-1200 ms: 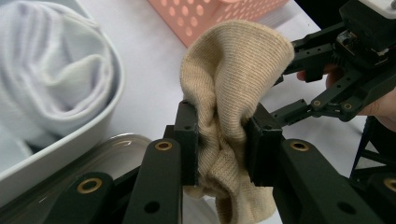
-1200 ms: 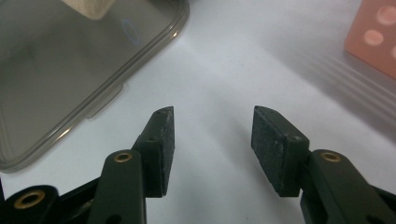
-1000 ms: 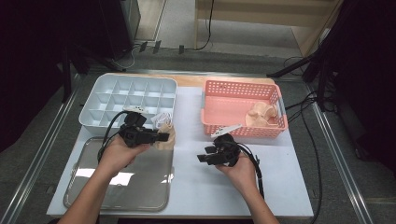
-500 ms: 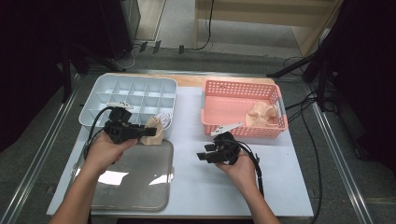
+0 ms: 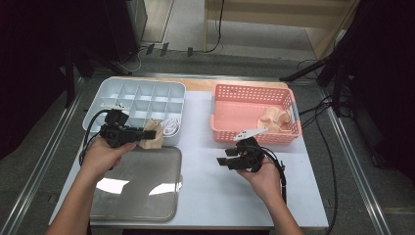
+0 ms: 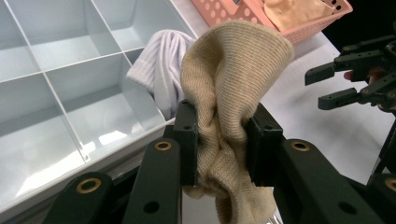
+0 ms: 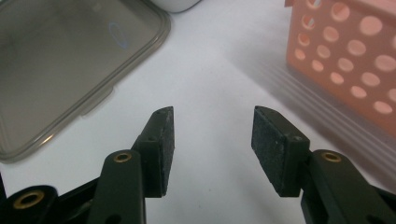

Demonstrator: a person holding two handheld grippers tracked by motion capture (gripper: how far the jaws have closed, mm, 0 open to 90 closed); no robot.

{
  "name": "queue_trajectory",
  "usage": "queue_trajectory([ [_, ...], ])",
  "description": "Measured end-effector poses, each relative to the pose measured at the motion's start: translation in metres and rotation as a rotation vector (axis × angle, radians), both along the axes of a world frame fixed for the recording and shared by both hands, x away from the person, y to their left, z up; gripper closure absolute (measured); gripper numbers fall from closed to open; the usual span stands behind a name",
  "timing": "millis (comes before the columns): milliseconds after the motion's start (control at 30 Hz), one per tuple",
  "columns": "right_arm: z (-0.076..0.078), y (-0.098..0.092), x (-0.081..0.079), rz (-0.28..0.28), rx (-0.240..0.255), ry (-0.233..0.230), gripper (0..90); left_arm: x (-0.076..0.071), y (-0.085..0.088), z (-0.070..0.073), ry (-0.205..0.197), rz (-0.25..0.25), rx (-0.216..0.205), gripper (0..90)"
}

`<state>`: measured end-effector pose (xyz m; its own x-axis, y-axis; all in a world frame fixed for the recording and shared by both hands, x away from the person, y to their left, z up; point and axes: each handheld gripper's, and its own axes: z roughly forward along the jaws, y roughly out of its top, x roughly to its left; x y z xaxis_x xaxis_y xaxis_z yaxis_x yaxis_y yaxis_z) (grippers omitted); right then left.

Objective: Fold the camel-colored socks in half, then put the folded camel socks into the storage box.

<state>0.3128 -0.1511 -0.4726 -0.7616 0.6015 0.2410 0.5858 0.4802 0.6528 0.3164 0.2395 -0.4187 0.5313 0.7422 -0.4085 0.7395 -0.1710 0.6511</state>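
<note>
Knit ribs of the beige sock (image 6: 233,93) pinched in the left tool (image 6: 219,144) show close up; right tool (image 7: 212,144) gapes.

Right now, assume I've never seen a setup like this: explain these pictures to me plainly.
A person stands at a white table with a hand-held two-jaw gripper in each hand. One picture looks down from above; the other two come from cameras riding on each gripper, looking along its black jaws. On the table are a grey divided tray with a white sock in one compartment, a clear flat lid, and a pink basket holding more beige cloth. The left gripper is clamped on a bunched beige sock, held near the tray's edge. The right gripper is open with nothing between its jaws, above the table beside the basket.
</note>
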Motion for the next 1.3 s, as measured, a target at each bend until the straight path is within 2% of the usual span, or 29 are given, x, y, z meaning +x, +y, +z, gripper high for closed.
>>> queue_trajectory([
  [233,-0.001,-0.004,-0.004,0.0,-0.002,0.006,50.5,0.002,0.008,0.001,-0.002,0.019,0.001,70.8],
  [533,-0.002,-0.008,-0.001,-0.02,0.008,0.011,50.1,0.007,0.021,0.005,-0.009,0.057,-0.006,70.8],
  [733,-0.003,-0.01,-0.001,-0.029,0.006,0.017,50.1,0.016,0.029,0.003,-0.007,0.084,0.002,70.9],
  [967,-0.004,-0.014,-0.003,-0.046,0.006,0.021,50.0,0.033,0.025,0.001,-0.019,0.11,0.014,70.8],
  [1100,-0.005,-0.017,-0.005,-0.058,0.004,0.022,50.0,0.042,0.018,-0.004,-0.015,0.121,0.045,70.9],
  [1300,-0.006,-0.023,-0.008,-0.078,0.003,0.025,49.9,0.054,0.013,-0.015,0.001,0.124,0.063,70.8],
])
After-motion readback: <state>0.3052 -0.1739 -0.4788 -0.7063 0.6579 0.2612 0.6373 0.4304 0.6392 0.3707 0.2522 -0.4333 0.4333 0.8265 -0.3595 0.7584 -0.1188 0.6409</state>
